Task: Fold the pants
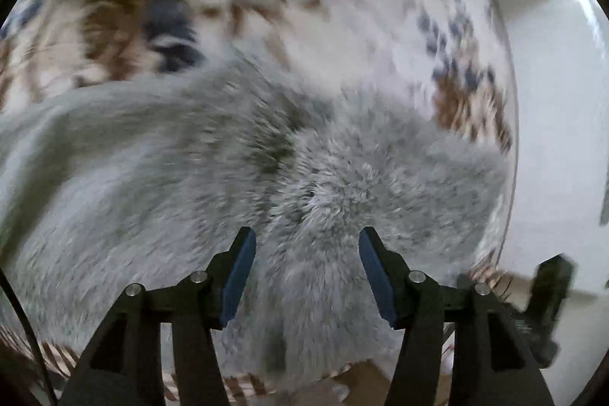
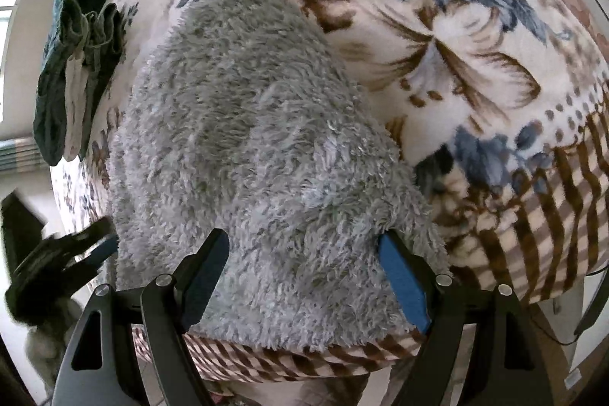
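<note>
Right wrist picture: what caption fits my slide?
Open right gripper over fluffy grey pants on a flowered blanket.

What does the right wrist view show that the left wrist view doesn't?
Only the right wrist view shows the dark green garment bunched at the bed's far edge, and the striped blanket border. Only the left wrist view, which is blurred, shows the left gripper with its jaws apart and clear of the fabric. Both show the fluffy grey pants lying on the floral blanket.

A floral blanket in cream, brown and blue, with a dark green garment on its far edge.
</note>
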A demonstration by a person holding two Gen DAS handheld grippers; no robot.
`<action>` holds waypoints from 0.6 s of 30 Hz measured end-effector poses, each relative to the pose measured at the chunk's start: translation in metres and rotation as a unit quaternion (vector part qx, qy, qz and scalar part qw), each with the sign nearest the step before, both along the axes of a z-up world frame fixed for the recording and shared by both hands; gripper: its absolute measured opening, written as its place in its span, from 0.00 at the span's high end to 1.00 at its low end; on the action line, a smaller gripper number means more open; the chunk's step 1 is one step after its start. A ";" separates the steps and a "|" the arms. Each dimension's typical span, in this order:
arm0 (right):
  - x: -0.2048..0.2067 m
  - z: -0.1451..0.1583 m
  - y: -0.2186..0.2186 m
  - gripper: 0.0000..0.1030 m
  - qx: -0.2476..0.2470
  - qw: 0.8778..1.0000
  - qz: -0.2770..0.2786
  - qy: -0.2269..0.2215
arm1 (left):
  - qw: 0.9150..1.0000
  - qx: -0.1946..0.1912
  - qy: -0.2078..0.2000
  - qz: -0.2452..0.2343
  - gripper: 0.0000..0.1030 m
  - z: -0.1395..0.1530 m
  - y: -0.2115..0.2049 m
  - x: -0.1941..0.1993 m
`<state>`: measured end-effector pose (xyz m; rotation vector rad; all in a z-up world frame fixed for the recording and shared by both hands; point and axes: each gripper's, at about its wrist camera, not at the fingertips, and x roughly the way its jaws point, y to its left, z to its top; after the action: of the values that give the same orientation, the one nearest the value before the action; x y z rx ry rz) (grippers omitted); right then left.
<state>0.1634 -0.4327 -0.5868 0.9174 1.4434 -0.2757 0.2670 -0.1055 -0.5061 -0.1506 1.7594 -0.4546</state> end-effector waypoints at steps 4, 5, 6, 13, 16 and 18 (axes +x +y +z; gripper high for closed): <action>0.006 -0.002 -0.001 0.20 -0.008 1.000 0.007 0.003 | 0.999 -0.011 -0.038 -0.012 0.90 0.012 -0.006 -0.015; 0.007 -0.004 -0.002 0.20 -0.008 1.000 0.007 0.006 | 0.998 -0.017 -0.054 -0.005 0.91 0.021 -0.003 -0.023; 0.007 -0.007 -0.003 0.20 -0.007 1.000 0.005 0.009 | 0.998 -0.022 -0.058 0.006 0.91 0.030 0.002 -0.029; 0.017 -0.010 -0.011 0.20 -0.001 1.000 0.006 0.013 | 0.993 -0.041 -0.053 0.094 0.91 0.067 0.043 -0.055; 0.022 -0.010 -0.010 0.20 -0.002 1.000 0.018 0.018 | 0.993 -0.003 -0.028 0.113 0.90 0.032 0.058 -0.058; 0.025 -0.009 -0.009 0.20 -0.004 0.999 0.023 0.022 | 0.995 0.017 -0.004 0.099 0.87 0.004 0.053 -0.055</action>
<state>0.1888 -0.4416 -0.5963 0.8751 1.5014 -0.2687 0.2116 -0.0527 -0.5025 -0.2962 1.7224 -0.2801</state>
